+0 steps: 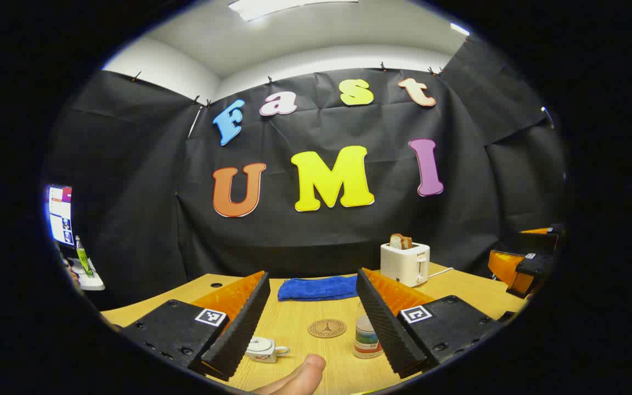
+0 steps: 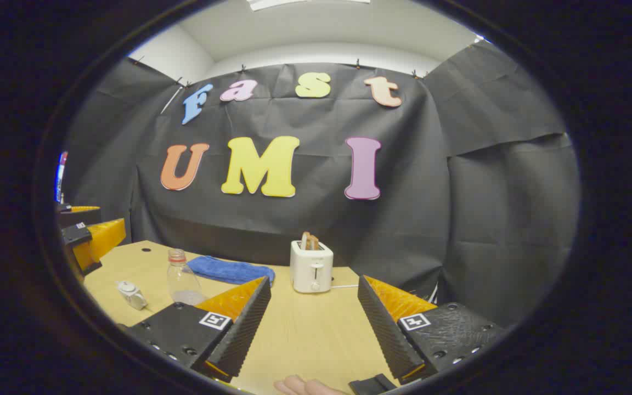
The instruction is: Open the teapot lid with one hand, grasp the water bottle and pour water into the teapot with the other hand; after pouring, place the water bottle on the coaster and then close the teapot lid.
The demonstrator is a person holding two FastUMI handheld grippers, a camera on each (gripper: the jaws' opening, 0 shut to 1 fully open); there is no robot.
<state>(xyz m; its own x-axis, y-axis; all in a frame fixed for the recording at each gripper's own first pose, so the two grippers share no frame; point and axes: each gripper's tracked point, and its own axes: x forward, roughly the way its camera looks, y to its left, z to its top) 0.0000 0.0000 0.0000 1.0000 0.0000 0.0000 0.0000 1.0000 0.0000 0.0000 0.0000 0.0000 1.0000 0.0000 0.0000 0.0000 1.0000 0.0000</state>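
- Left gripper view: my left gripper (image 1: 313, 323) hangs above the near edge of the table (image 1: 458, 293), jaws spread wide and gripping nothing; between my fingers I frame the round coaster (image 1: 327, 328), which sits mid-table, I reckon, so the bottle has a landing spot within easy reach; the teapot (image 1: 263, 349) sits low beside my left finger, lid on, spout pointing right; the water bottle (image 1: 367, 337) stands upright just beside my right finger, close to the coaster; a blue cloth (image 1: 317, 288) and a toaster (image 1: 405, 263) wait farther back, out of the working lane; the other gripper shows at the far right edge.
- Right gripper view: my right gripper (image 2: 313, 323) is released too, nothing between the fingers but bare table; bottle and teapot stand well off to my left, so I judge nothing has started yet; I'd have to swing left to reach either.
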